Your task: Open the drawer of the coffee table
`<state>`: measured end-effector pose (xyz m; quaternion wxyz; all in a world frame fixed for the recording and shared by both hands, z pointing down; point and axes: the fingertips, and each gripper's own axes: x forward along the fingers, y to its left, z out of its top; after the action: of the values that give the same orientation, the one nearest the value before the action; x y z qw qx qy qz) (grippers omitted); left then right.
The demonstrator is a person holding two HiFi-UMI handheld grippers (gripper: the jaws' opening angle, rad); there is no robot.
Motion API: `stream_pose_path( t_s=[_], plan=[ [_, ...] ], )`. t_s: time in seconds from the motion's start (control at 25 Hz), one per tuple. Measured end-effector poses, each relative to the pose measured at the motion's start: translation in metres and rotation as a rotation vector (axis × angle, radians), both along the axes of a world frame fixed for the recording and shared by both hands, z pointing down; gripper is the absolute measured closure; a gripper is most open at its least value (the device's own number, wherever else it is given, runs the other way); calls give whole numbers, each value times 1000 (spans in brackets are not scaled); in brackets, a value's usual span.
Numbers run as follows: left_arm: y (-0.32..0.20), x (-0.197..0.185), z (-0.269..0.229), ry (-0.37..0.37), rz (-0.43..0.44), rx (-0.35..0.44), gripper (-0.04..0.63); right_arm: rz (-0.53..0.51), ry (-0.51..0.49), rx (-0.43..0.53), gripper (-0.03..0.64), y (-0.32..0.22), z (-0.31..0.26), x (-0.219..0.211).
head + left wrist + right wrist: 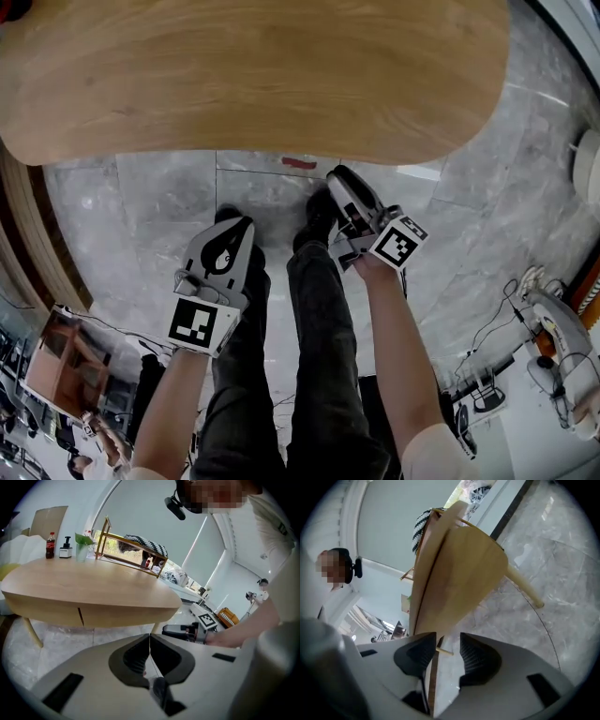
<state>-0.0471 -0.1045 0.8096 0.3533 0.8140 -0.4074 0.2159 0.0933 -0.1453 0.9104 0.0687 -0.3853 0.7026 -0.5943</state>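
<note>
The coffee table point(253, 75) showed pale wood grain, the floor point(122, 216) veined grey, the left gripper point(228, 223) and right gripper point(339, 178) black-and-white marker squares.

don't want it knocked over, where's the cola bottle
Left gripper view: the cola bottle stands on the coffee table's far left edge, just left of a pump bottle.

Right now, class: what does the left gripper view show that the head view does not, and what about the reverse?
Only the left gripper view: a cola bottle standing on the coffee table, and a vertical seam in the table's side. Only the head view: the person's legs from above. Both: the wooden tabletop, the right gripper and the grey floor.
</note>
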Motion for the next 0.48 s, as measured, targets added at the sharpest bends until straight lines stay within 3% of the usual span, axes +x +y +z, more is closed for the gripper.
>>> stream_pose_path(
  t_s=[0.28, 0.48],
  plan=[
    [-4, -5, 35, 21, -3, -24, 575, 106, 10, -15, 403, -8, 51, 9],
    [-15, -12, 58, 2, 26, 17, 575, 89, -6, 42, 376, -30, 63, 7]
  ],
)
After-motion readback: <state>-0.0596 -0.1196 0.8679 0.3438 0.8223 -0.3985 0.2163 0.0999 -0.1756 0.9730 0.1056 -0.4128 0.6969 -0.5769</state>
